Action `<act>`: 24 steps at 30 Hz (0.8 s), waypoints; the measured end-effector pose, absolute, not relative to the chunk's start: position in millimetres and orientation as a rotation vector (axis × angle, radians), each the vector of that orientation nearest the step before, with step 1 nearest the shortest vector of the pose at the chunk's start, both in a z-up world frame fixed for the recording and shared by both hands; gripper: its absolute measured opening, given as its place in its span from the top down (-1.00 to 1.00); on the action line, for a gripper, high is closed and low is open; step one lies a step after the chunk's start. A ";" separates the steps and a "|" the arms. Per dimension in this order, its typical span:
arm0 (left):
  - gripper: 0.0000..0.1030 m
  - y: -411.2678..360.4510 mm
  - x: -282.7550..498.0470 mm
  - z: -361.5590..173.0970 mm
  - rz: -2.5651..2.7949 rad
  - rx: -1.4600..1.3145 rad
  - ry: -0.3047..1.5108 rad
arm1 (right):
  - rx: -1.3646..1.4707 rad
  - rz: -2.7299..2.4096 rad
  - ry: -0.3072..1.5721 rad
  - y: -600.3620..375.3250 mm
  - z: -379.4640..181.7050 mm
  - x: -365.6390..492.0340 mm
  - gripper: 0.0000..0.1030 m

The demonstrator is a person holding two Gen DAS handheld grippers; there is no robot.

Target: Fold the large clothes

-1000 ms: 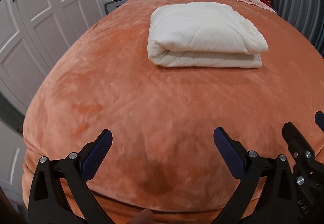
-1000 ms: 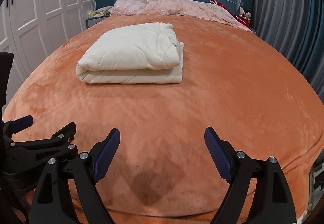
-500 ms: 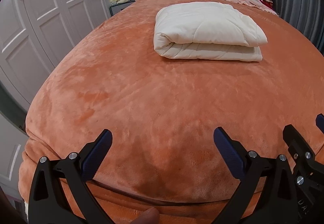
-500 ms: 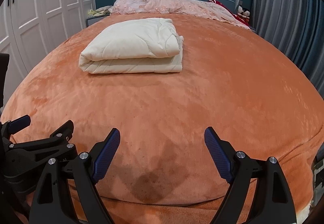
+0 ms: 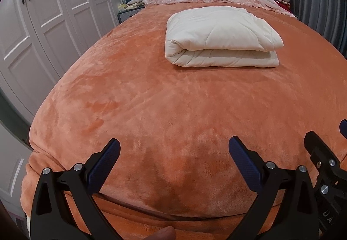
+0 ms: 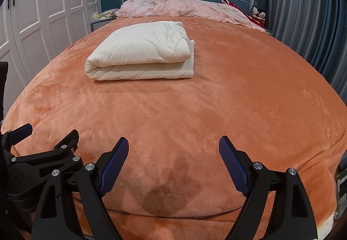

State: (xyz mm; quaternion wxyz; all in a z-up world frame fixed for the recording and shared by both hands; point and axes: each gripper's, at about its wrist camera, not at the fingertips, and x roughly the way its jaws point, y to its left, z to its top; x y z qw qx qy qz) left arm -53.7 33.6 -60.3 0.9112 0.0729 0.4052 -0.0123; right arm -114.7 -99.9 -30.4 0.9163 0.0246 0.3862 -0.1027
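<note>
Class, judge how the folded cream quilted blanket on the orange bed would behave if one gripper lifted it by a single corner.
The folded cream quilted blanket looks puffy and soft, so it would probably sag and unfold. Its padded bulk suggests it is light for its size. On the plush orange bedspread it would likely drag instead of sliding. Both the left gripper and right gripper are open, well short of it.

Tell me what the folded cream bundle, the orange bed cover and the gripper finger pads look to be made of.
Folded cream bundle: seemingly padded woven fabric, matte; stitched quilting lines and puffy rolled edges suggest fill inside.
Orange bed cover: plush fleece or velvet-like pile, soft sheen; brushed light and dark streaks mark the nap.
Finger pads: dark blue, finely dotted texture, probably rubber or textured plastic, on black, likely plastic, arms.
</note>
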 end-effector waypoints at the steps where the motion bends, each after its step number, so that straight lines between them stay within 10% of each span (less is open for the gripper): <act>1: -0.90 33.8 -53.9 -60.3 -0.026 0.148 0.836 | 0.050 -0.210 0.793 -99.7 -30.1 -114.9 -0.61; 24: -0.89 35.7 -56.3 -58.8 -0.033 0.132 0.831 | 0.053 -0.207 0.779 -96.2 -27.6 -115.3 -0.61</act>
